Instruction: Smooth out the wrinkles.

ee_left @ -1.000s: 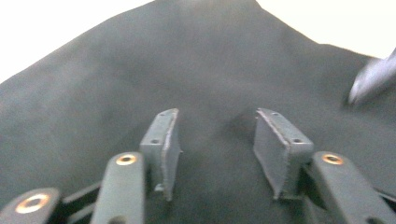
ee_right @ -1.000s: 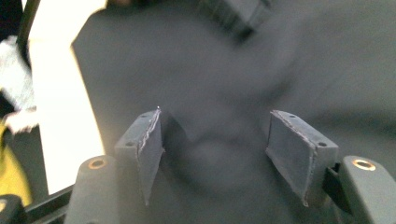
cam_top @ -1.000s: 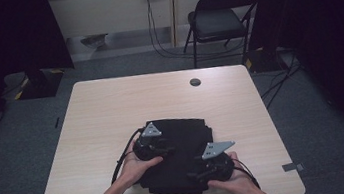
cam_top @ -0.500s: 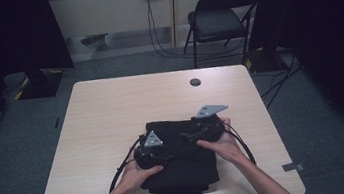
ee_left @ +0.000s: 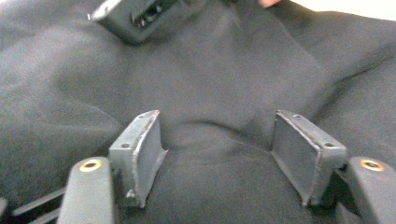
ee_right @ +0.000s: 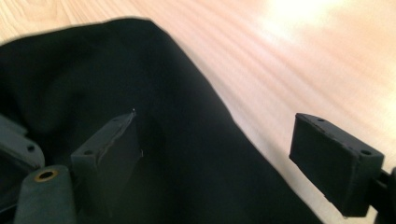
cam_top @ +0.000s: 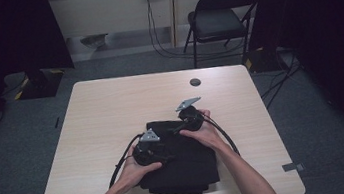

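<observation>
A folded black cloth (cam_top: 183,161) was seen at the table's (cam_top: 112,115) six o'clock edge — the left gripper (ee_left: 219,149) spread upon it, the right gripper (ee_right: 224,154) spread at its one o'clock corner.

- High view: fixed overhead at the person's side, faces forward and down, far off; takes in the whole table (cam_top: 111,110).
- Left gripper view: rides the left claw (ee_left: 224,154), very close on black cloth (ee_left: 210,84).
- Right gripper view: close, shares cloth and tabletop with high view.
</observation>
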Demonstrator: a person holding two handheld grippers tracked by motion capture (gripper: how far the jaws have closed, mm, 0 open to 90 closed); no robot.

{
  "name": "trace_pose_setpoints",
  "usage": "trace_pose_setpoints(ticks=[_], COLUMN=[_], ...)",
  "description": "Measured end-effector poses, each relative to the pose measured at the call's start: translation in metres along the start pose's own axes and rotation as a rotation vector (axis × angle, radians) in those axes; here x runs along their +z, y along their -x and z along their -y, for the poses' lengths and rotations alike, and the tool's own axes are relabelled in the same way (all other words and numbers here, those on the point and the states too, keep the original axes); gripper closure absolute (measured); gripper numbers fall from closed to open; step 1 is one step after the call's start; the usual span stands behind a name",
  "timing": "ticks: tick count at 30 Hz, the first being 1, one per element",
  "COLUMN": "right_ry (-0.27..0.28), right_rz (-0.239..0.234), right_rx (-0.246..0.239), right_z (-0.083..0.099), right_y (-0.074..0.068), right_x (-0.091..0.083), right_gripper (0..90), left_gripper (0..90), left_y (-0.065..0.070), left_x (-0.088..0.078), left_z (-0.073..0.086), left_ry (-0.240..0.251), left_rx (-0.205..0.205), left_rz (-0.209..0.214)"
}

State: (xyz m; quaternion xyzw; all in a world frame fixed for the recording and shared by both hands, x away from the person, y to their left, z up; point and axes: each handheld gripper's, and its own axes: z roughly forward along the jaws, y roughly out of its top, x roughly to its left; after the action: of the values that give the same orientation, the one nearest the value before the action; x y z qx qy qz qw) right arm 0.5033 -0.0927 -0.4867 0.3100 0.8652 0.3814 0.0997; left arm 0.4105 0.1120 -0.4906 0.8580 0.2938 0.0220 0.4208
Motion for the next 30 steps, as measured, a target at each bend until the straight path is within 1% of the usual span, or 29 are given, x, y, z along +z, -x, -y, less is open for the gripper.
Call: trace_pose_setpoints(ticks=[2, 3, 4, 5, 7, 8, 9, 12, 13, 15, 16, 19, 22, 23, 24, 25, 26, 29, 30], right_ry=[-0.008, -0.012, -0.014, -0.019, -0.036, -0.047, -0.047, -0.053, -0.054, -0.061, -0.061, -0.066, -0.069, -0.069, -0.068, -0.048, -0.041, -0.022, -0.021], right_rz=[0.0, 0.003, 0.001, -0.006, -0.008, -0.009, -0.009, -0.006, -0.005, -0.013, -0.01, -0.011, -0.016, -0.021, -0.029, -0.067, -0.07, -0.082, -0.087], right_rx=[0.001, -0.005, -0.003, 0.0, -0.014, -0.021, -0.021, -0.033, -0.039, -0.033, -0.028, -0.018, -0.032, -0.035, -0.041, -0.05, -0.053, -0.044, -0.043], right_z=[0.003, 0.004, 0.005, 0.006, 0.009, 0.01, 0.01, 0.009, 0.009, 0.008, 0.007, 0.008, 0.009, 0.01, 0.01, 0.012, 0.014, 0.018, 0.018], right_y=[0.002, 0.003, 0.005, 0.006, 0.006, 0.006, 0.006, 0.006, 0.006, 0.007, 0.009, 0.01, 0.007, 0.006, 0.005, 0.002, 0.0, -0.003, -0.003], right_x=[0.0, 0.0, 0.0, 0.0, 0.001, 0.002, 0.002, 0.002, 0.002, 0.002, 0.002, 0.003, 0.003, 0.002, 0.001, -0.002, -0.003, -0.006, -0.007], right_gripper=[14.4, 14.4, 14.4, 14.4, 14.3, 14.3, 14.3, 14.2, 14.2, 14.1, 12.4, 12.1, 12.9, 14.9, 21.6, 31.8, 32.4, 42.5, 44.6], left_gripper=[27.6, 27.5, 27.1, 27.2, 27.3, 27.5, 27.7, 27.7, 27.7, 27.7, 27.7, 27.8, 27.8, 27.8, 27.8, 27.8, 27.9, 28.0, 28.0], left_y=[0.0, 0.001, 0.003, 0.003, 0.004, 0.007, 0.007, 0.01, 0.01, 0.008, 0.008, 0.01, 0.01, 0.01, 0.01, 0.01, 0.01, 0.011, 0.011], left_x=[0.0, 0.0, 0.0, 0.001, 0.004, 0.005, 0.005, 0.006, 0.006, 0.005, 0.005, 0.006, 0.006, 0.006, 0.006, 0.006, 0.006, 0.007, 0.007], left_z=[0.0, 0.0, 0.0, 0.0, 0.001, 0.002, 0.002, 0.003, 0.004, 0.006, 0.006, 0.006, 0.006, 0.006, 0.006, 0.006, 0.006, 0.007, 0.007], left_ry=[0.009, 0.008, 0.004, -0.002, -0.015, -0.022, -0.022, -0.017, -0.009, 0.007, 0.007, -0.001, -0.001, -0.001, -0.001, 0.0, 0.0, 0.007, 0.007], left_rx=[0.0, 0.013, 0.017, 0.013, 0.009, 0.037, 0.037, 0.055, 0.045, 0.035, 0.037, 0.054, 0.053, 0.054, 0.054, 0.054, 0.056, 0.057, 0.057], left_rz=[-0.014, -0.024, -0.022, -0.02, -0.03, -0.053, -0.053, -0.075, -0.072, -0.06, -0.062, -0.076, -0.075, -0.076, -0.077, -0.077, -0.079, -0.085, -0.085])
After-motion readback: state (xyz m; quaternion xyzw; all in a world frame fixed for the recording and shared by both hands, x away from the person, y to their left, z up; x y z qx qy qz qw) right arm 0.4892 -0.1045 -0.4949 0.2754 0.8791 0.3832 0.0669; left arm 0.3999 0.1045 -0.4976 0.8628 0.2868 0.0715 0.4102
